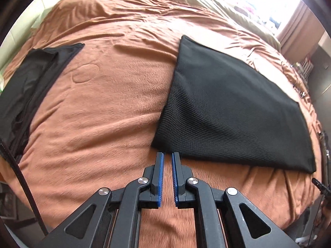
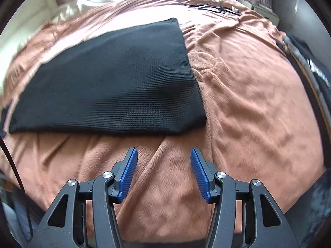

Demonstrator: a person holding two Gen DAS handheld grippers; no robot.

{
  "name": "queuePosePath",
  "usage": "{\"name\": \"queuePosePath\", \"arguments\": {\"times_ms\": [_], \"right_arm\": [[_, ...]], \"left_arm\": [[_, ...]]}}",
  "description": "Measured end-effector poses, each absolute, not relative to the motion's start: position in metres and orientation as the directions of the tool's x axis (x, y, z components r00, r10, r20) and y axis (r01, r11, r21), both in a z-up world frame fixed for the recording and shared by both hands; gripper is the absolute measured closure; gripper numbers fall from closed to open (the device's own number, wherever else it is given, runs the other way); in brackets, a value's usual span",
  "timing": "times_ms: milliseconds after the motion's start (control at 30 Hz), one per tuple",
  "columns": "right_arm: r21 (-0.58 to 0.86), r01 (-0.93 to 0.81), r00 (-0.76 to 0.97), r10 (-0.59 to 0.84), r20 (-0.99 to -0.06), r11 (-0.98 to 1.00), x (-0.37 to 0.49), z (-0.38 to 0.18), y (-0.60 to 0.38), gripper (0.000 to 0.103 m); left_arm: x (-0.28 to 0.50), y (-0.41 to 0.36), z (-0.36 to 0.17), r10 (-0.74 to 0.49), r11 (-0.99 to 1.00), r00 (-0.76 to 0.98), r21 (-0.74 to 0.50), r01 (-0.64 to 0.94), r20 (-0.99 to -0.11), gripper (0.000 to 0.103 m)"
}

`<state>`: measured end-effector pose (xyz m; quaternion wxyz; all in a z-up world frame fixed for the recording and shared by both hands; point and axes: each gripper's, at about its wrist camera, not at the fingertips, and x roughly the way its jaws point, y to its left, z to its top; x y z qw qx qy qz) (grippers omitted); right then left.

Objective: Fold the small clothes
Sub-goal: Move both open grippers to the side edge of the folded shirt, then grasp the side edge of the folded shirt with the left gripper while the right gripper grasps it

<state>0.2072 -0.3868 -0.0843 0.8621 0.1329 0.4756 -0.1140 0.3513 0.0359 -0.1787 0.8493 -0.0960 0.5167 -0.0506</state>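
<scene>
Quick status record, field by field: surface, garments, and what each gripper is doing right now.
surface: brown blanket covering a bed
garment 1: black knit cloth, folded flat on the blanket
garment 2: second dark garment, rumpled, at the left edge of the left wrist view, apart from the knit cloth
left gripper: shut, nothing between the pads, tips just short of the knit cloth's near corner
right gripper: open, empty, over bare blanket short of the knit cloth's near edge
other: thin cable at the far side of the bed
</scene>
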Motion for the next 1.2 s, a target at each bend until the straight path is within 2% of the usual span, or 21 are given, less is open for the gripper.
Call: {"name": "queuePosePath", "arguments": {"times_ms": [33, 100, 133, 200, 233, 400, 600, 633, 700, 733, 933, 1133, 1200], "right_arm": [[0.149, 0.323, 0.538, -0.052, -0.841, 0.934, 0.202, -0.081, -0.388, 0.052], [0.200, 0.325, 0.566, -0.021, -0.824, 0.924, 0.193, -0.077, -0.391, 0.052], [0.230, 0.326, 0.581, -0.003, -0.814, 0.917, 0.188, -0.076, -0.393, 0.052], [0.306, 0.328, 0.613, 0.045, -0.789, 0.894, 0.181, -0.074, -0.398, 0.052], [0.334, 0.328, 0.628, 0.060, -0.776, 0.884, 0.178, -0.074, -0.401, 0.052], [0.483, 0.364, 0.681, 0.126, -0.722, 0.796, 0.163, -0.090, -0.429, 0.052], [0.626, 0.385, 0.729, 0.193, -0.656, 0.678, 0.158, -0.113, -0.448, 0.052], [0.650, 0.388, 0.739, 0.201, -0.643, 0.653, 0.158, -0.117, -0.452, 0.052], [0.681, 0.397, 0.753, 0.207, -0.625, 0.615, 0.158, -0.125, -0.460, 0.052], [0.687, 0.399, 0.759, 0.201, -0.619, 0.607, 0.157, -0.127, -0.461, 0.052], [0.698, 0.403, 0.772, 0.189, -0.606, 0.591, 0.161, -0.134, -0.467, 0.052], [0.678, 0.444, 0.765, 0.147, -0.627, 0.585, 0.171, -0.133, -0.457, 0.055], [0.668, 0.454, 0.767, 0.123, -0.630, 0.589, 0.173, -0.133, -0.454, 0.058]], "left_arm": [[0.348, 0.039, -0.176, -0.196, 0.973, 0.465, -0.229, -0.015, -0.864, 0.093], [0.343, 0.043, -0.173, -0.225, 0.964, 0.470, -0.265, -0.020, -0.854, 0.082], [0.340, 0.045, -0.171, -0.242, 0.958, 0.477, -0.287, -0.022, -0.845, 0.069], [0.336, 0.049, -0.167, -0.261, 0.948, 0.505, -0.317, -0.026, -0.823, 0.055], [0.334, 0.049, -0.166, -0.268, 0.943, 0.518, -0.330, -0.030, -0.812, 0.051], [0.340, 0.052, -0.173, -0.323, 0.912, 0.512, -0.406, -0.055, -0.796, 0.050], [0.354, 0.052, -0.193, -0.334, 0.897, 0.489, -0.431, -0.097, -0.805, 0.051], [0.357, 0.052, -0.197, -0.332, 0.895, 0.487, -0.432, -0.107, -0.808, 0.052], [0.362, 0.052, -0.203, -0.324, 0.896, 0.481, -0.427, -0.120, -0.815, 0.062], [0.365, 0.051, -0.207, -0.315, 0.899, 0.472, -0.418, -0.130, -0.824, 0.065], [0.376, 0.049, -0.214, -0.281, 0.911, 0.461, -0.385, -0.148, -0.841, 0.066], [0.381, 0.041, -0.216, -0.219, 0.937, 0.455, -0.316, -0.147, -0.863, 0.067], [0.384, 0.038, -0.217, -0.199, 0.945, 0.457, -0.293, -0.143, -0.867, 0.067]]}}
